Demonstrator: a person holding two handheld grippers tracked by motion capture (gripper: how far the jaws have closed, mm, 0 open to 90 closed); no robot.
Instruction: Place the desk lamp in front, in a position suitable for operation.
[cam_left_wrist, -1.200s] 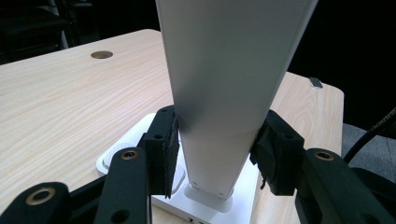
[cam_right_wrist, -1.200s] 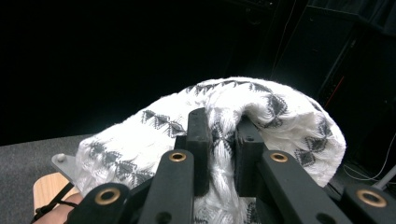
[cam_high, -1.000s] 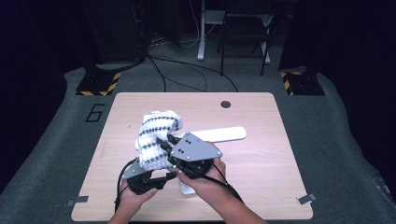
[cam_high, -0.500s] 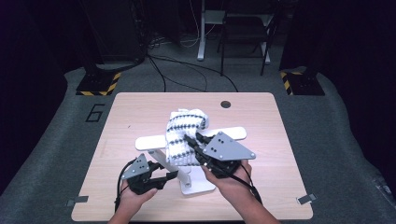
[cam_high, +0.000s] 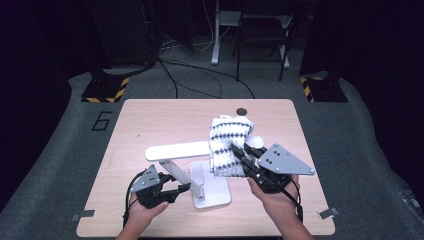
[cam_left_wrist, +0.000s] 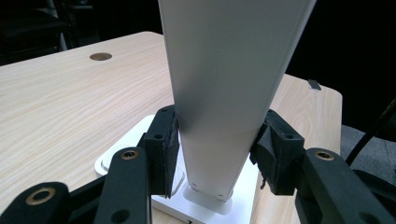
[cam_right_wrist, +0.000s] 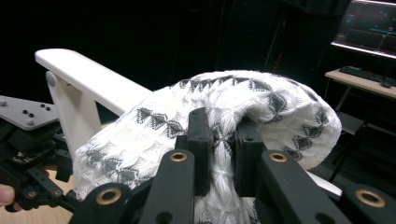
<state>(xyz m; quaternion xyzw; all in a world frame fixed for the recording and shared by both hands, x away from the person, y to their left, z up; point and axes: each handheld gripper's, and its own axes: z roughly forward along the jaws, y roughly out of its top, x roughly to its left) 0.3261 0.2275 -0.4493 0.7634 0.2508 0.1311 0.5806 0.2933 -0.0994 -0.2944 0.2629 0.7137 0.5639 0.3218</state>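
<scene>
Pinching knit cloth (cam_high: 227, 145), right claw (cam_high: 243, 159); left claw (cam_high: 179, 189) clamps stand post (cam_left_wrist: 224, 93).

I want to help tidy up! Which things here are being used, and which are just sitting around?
Being used:
- white stand, its post clamped by the left gripper
- patterned knitted cloth, pinched by the right gripper

Just sitting around:
- round hole in the wooden table
- cables on the floor

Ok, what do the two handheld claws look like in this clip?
Both are black. The left claw and right claw each carry a grey three-cornered plate with small dark holes. The black jaws have brass-coloured pivot rings, and a black cable trails from each. No sleeves are visible.
</scene>
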